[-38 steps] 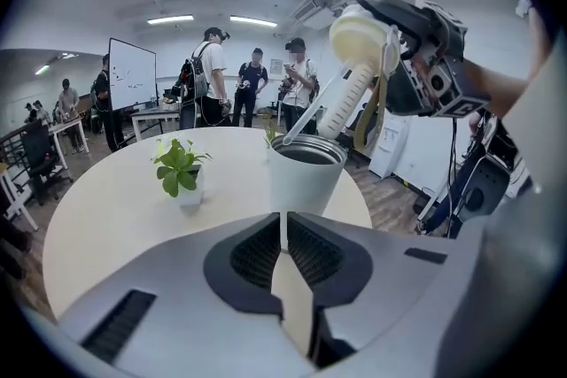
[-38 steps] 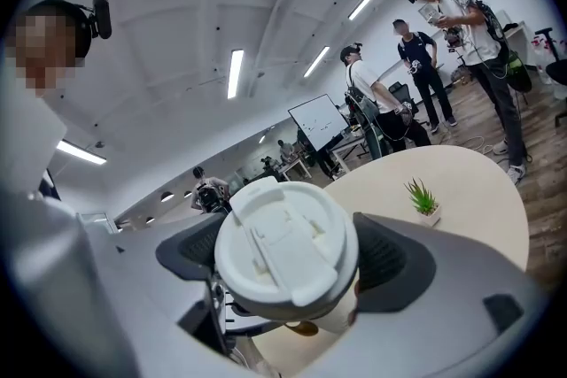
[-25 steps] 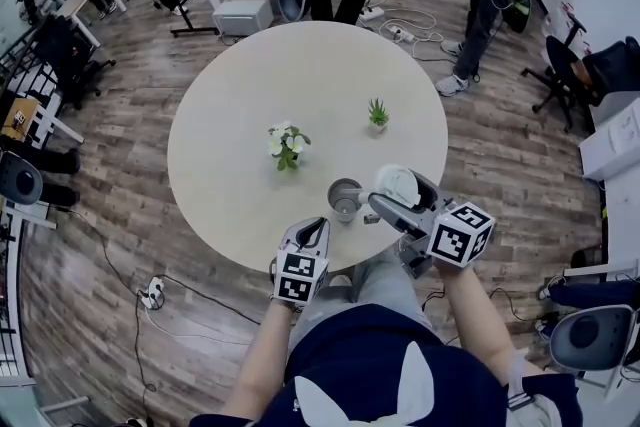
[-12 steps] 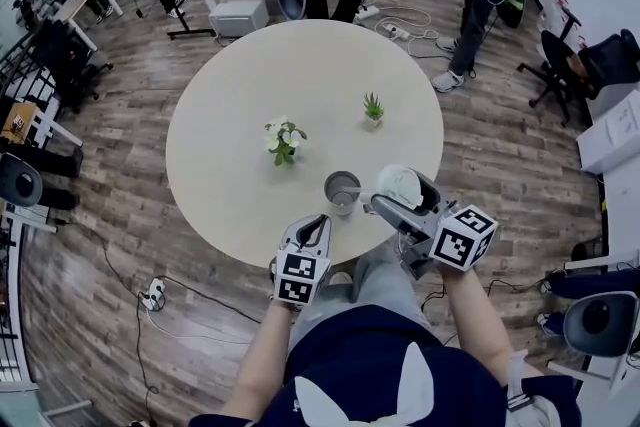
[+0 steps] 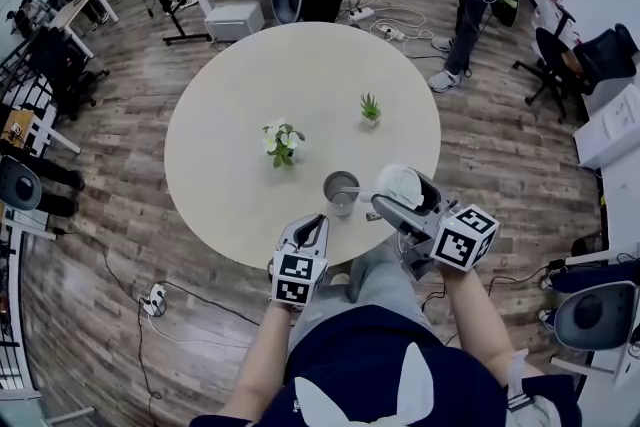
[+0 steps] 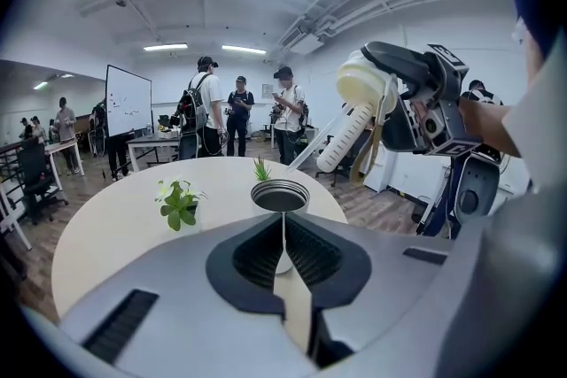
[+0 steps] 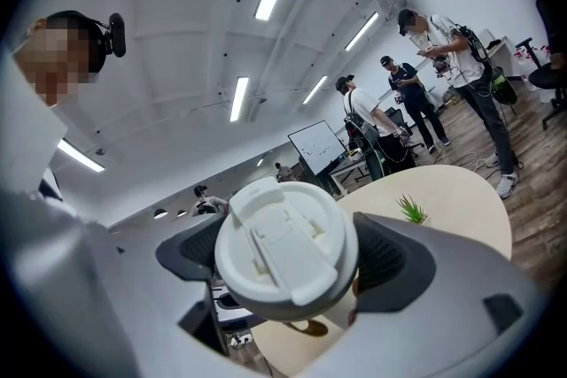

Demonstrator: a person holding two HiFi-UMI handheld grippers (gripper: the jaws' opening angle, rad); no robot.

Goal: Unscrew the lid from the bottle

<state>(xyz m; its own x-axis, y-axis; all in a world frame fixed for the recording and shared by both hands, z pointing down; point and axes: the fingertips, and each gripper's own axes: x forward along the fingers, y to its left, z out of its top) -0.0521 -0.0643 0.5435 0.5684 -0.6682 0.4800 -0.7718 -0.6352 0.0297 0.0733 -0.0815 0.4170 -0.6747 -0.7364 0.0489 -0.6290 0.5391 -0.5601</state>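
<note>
Two pairs of tongs hang over the near edge of the round surface (image 5: 230, 85), and only one carries anything. The right tongs (image 5: 400, 197) are clamped on the white lid (image 7: 288, 248), one jaw on each side of its rim. The lid's flat top faces back along the jaws. It is off the bottle (image 5: 341, 192) and held clear above the surface.

The bottle stands upright with its mouth open, near the surface's 6 o'clock edge. In the head view it lies at about 9 o'clock from the lid, just beside it but not touching.

The left tongs (image 5: 313, 223) are pressed together with nothing between them. The bottle is at about 1 o'clock from their tips. In the left gripper view it sits dead ahead, just past where the jaws meet.

The unscrewing looks done. If the lid is to be set down, the bare surface at 12 o'clock from the right tongs seems the clear way. A drift toward 9 o'clock would meet the bottle's rim. The left tongs would have to part before they could steady the bottle.
</note>
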